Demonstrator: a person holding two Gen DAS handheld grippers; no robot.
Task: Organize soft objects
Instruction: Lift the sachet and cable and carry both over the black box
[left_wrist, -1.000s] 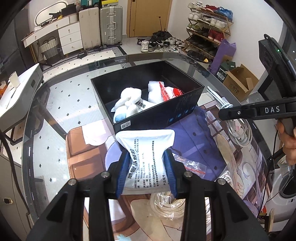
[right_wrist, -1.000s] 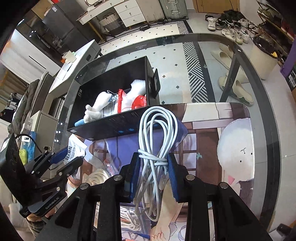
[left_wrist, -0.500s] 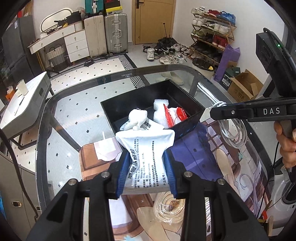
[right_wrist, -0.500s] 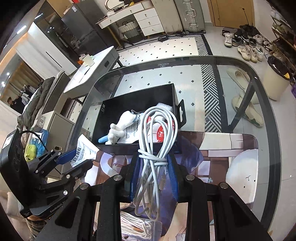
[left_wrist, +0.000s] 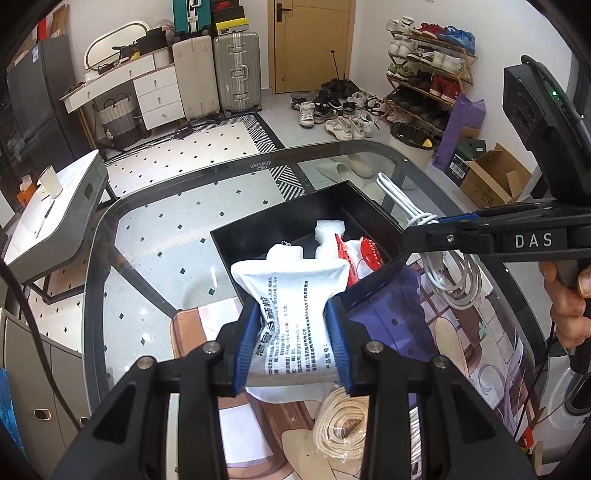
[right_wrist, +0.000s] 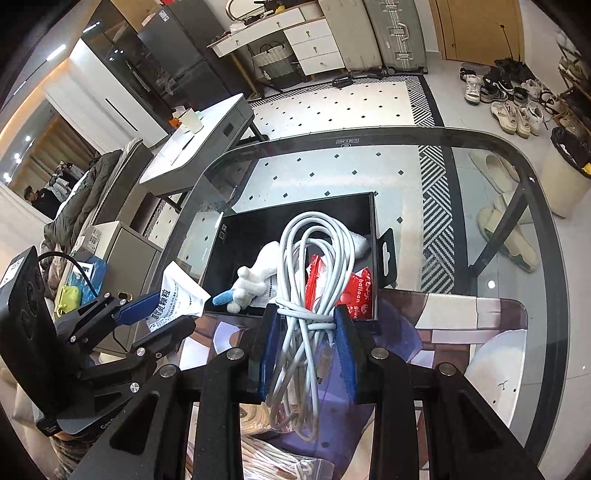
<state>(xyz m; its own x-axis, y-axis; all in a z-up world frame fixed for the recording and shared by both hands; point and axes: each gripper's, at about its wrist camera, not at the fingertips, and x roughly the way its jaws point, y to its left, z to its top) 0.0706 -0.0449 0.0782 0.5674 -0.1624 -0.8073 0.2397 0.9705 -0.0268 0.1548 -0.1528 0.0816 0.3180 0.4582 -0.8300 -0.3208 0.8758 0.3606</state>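
Observation:
My left gripper (left_wrist: 291, 343) is shut on a white printed pouch (left_wrist: 291, 291) and holds it in the air above the near edge of the black box (left_wrist: 258, 229). My right gripper (right_wrist: 306, 343) is shut on a coiled white cable (right_wrist: 314, 258) and holds it high over the box (right_wrist: 295, 210). The box holds a white plush toy (right_wrist: 255, 277), a red balloon packet (right_wrist: 360, 295) and white foam (left_wrist: 328, 236). The left gripper with the pouch (right_wrist: 177, 299) shows in the right wrist view at left; the right gripper (left_wrist: 436, 225) shows in the left wrist view.
The box stands on a glass table (right_wrist: 480, 155) with a printed mat (left_wrist: 461, 350). A bagged cream rope coil (left_wrist: 340, 421) lies on the mat below the grippers. A grey side table (left_wrist: 55, 206) stands at left, shoes and slippers on the floor beyond.
Both grippers have risen and moved forward toward the box, carrying the pouch and the cable. The box now looks smaller and farther below.

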